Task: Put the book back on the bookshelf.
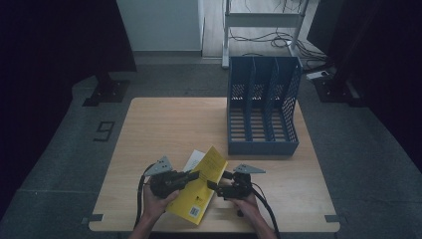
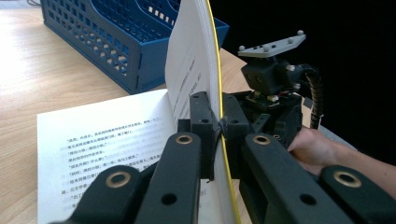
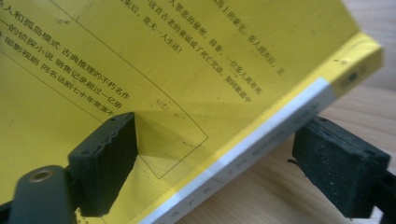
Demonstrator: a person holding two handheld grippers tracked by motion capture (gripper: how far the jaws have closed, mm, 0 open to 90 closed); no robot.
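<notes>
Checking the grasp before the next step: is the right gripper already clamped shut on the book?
No: the right gripper stands open, its jaws apart on either side of the yellow book's spine edge.

High view dim, corners falling to black; both gripper views brighter, near tongs [image 3: 229, 172] soft, background slightly blurred.

Book [image 1: 201, 191]: yellow cover, black print, white spine band; white pages, black text. File rack [image 1: 262, 107] beyond book: blue, slotted and perforated walls. Table [image 1: 159, 124]: pale wood grain. Grippers [image 1: 196, 175] [image 1: 219, 181]: black, grey plates.
</notes>
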